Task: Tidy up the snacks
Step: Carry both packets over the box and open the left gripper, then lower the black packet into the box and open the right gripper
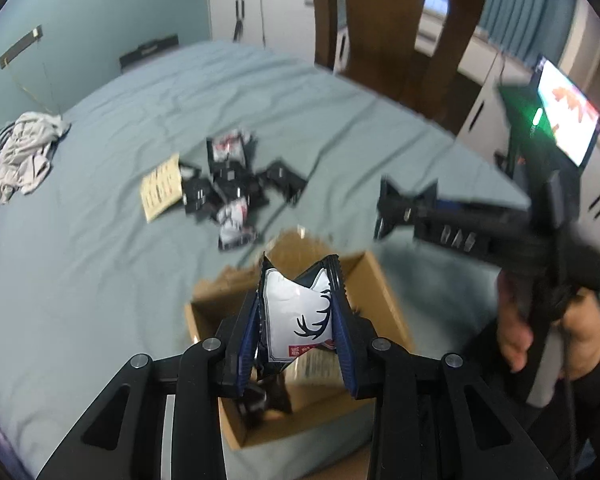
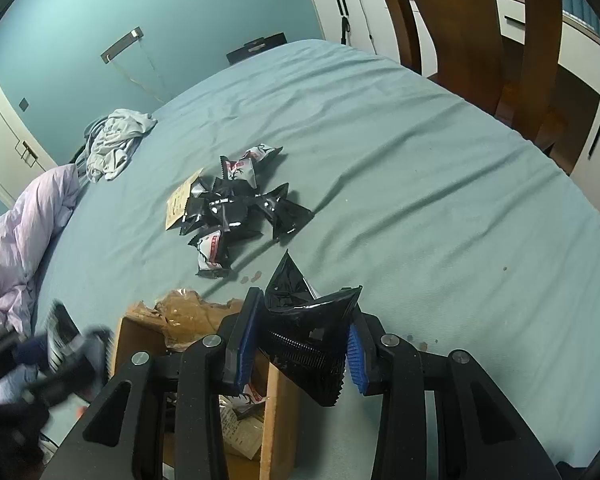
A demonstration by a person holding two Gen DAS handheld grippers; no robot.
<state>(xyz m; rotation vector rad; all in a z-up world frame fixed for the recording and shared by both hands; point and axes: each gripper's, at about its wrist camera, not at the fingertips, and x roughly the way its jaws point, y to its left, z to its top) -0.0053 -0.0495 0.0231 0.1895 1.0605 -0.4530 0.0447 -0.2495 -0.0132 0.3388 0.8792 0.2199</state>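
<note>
Basically a bed scene, scanned left to right. Far left in the right wrist view: lilac duvet (image 2: 16,232) bunched at the edge, then a grey garment (image 2: 114,142) crumpled on the teal bedsheet (image 2: 420,168).

Mid-bed: pile of snack packets (image 2: 236,204), black and white foil pillows, loosely overlapping, with a tan paper card (image 2: 180,204) touching the pile's left side. Well apart from the box.

Near edge: open cardboard box (image 1: 380,276), torn flap at the far side, a few packets and a printed sheet already inside.

Left gripper (image 1: 298,320) is clamped on a white packet (image 1: 296,316) with an antler print, pads squeezing both sides so the pouch buckles inward; it hangs right over the box opening. Blurred in the other view.

Right gripper (image 2: 304,344) is clamped on a black packet (image 2: 308,332), pinched across the middle, crimped ends flaring out. It sits just right of the box, over the sheet and the box wall.

Handling, as judgement: packets look light, air-puffed, crinkly foil, slick surface. They deform under the pads, so contents could crush if squeezed hard. Best hold is across the belly or at the flat serrated seal. Drop should be easy; light packets may flutter or catch on the torn flap. Most of the pile is still unsorted.

Far right: wooden chair (image 1: 396,28), white cabinets (image 2: 364,12).
</note>
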